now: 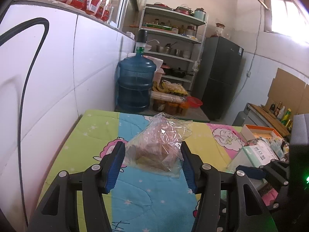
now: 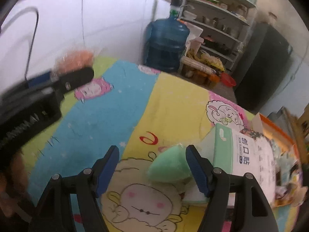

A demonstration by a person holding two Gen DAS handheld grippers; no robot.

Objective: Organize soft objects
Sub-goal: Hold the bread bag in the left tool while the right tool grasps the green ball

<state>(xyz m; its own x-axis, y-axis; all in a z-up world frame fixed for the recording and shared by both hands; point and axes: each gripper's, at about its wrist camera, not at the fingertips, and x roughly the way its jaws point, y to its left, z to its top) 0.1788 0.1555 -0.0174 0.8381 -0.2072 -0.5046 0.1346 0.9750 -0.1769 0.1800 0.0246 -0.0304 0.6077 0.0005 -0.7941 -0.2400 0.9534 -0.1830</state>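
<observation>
The left gripper [image 1: 152,164] holds a clear bag [image 1: 157,143] of something brown, its blue pads pressed into the plastic on both sides and the bag's loose top standing up past the fingertips. It hangs over the quilt [image 1: 92,135], toward the quilt's wall-side half and short of its far edge.

The right gripper [image 2: 151,166] stands wide with nothing clamped. A green sponge [image 2: 167,166] lies on the quilt between its jaws but hard over to the right: it looks to touch the right pad, while the left pad is well clear. Motion blur makes that contact uncertain. The sponge is wedge-shaped, its long axis running from near the right fingertip back and down toward the palm, so it sits skewed to the jaws, not square across them.

Of the two hands the right is plainly the nearer to the sponge. To grip it squarely I judge the claw should shift right or roll a little before closing.

Room is tight on that side: a tissue box [image 2: 237,150] stands just right of the sponge, with an orange-rimmed box [image 2: 278,129] of clutter beyond it. Left of the sponge the quilt is open.
</observation>
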